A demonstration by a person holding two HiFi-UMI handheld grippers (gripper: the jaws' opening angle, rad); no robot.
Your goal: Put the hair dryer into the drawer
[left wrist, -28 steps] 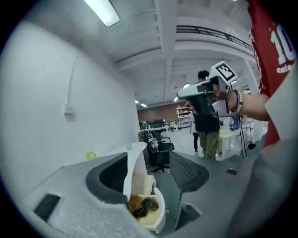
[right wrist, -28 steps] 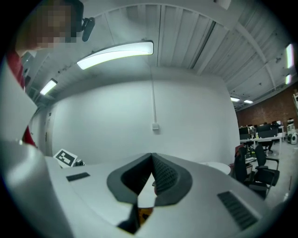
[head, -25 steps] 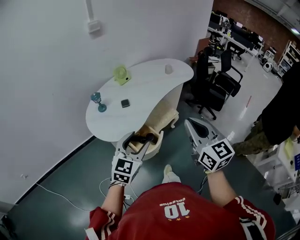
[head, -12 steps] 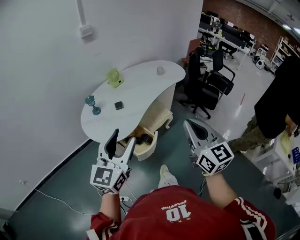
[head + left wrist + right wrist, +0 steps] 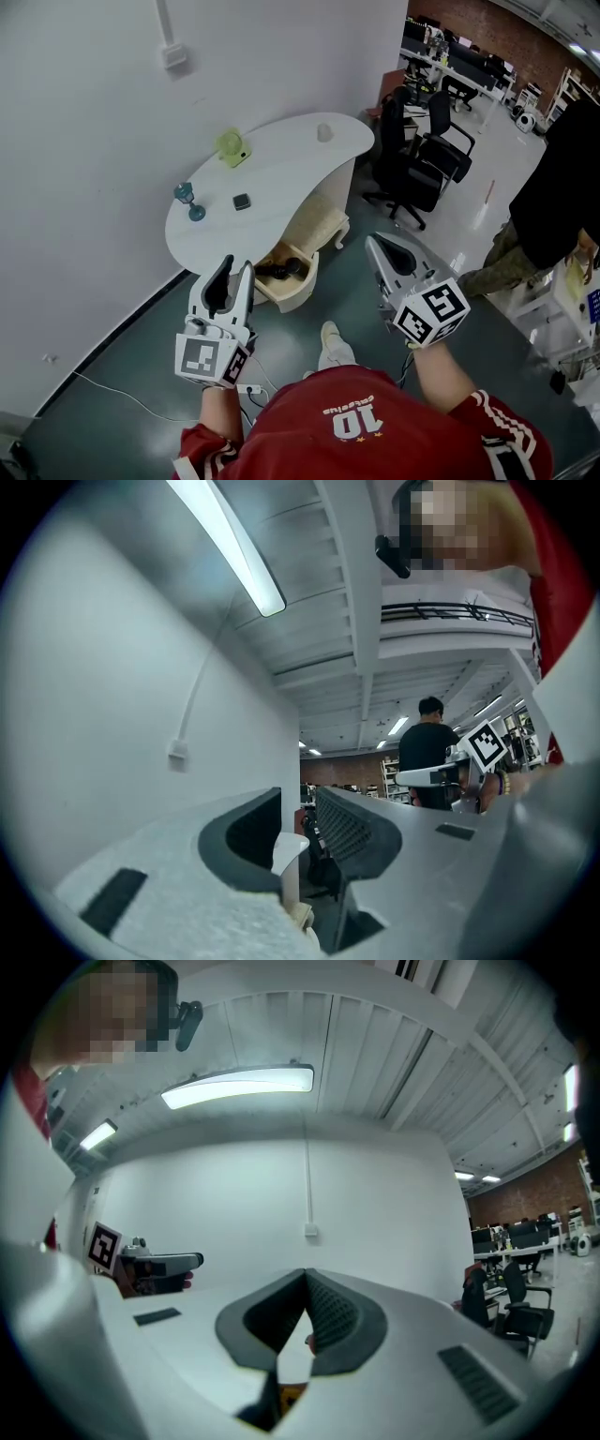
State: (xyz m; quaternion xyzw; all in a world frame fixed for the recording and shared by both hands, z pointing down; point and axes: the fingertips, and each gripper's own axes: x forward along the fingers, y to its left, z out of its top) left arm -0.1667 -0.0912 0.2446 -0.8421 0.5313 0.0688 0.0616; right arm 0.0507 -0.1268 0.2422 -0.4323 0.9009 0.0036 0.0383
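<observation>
Left claw (image 5: 238,265): mine, raised, jaws just closing to a narrow gap (nothing between them).
Right claw (image 5: 373,244): mine, pressed together, empty.
Dryer (image 5: 279,271): lies in the open drawer (image 5: 302,289).

Drawer (image 5: 302,284) stands pulled out under table (image 5: 291,187) edge, top open. Hair dryer (image 5: 280,270) lies inside, fills part of it. Tabletop overhangs drawer's rear: way in from front and above only. Wall (image 5: 75,141) tight along table's left side. Floor (image 5: 131,347) before drawer free except cable (image 5: 108,389) near wall. Chairs (image 5: 412,169) crowd table's right end; person (image 5: 553,187) beyond them. On tabletop, goblet (image 5: 187,200), box (image 5: 242,201), cup (image 5: 324,132) well apart.
</observation>
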